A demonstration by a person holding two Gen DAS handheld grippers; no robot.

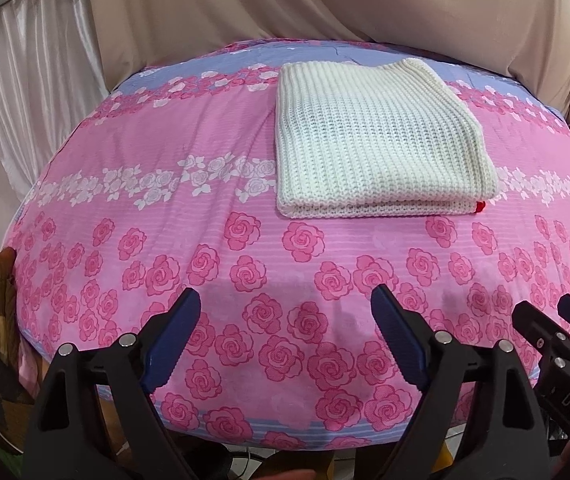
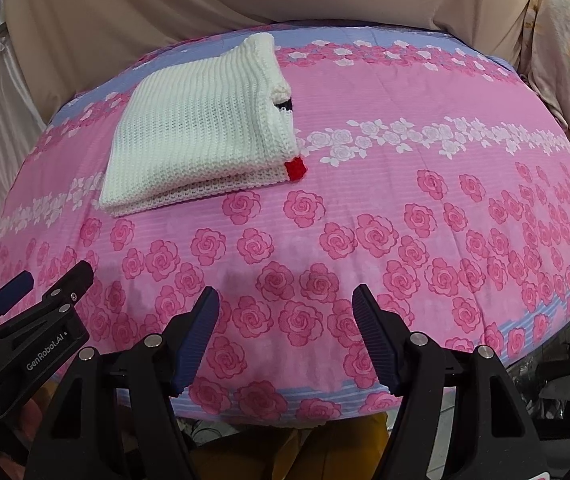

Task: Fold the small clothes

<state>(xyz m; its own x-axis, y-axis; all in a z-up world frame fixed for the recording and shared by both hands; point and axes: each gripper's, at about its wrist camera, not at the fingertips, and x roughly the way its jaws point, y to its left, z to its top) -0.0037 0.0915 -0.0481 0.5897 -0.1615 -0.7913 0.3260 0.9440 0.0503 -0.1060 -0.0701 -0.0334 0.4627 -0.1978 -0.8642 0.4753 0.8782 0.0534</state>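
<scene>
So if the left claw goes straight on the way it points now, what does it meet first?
Most likely the pink rose bedsheet, bare between its open fingers. The left claw points down at the sheet, short of the folded white sweater, though depth is hard to judge.

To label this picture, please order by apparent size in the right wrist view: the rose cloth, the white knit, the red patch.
1. rose cloth
2. white knit, folded
3. red patch, at the knit's near corner
</scene>
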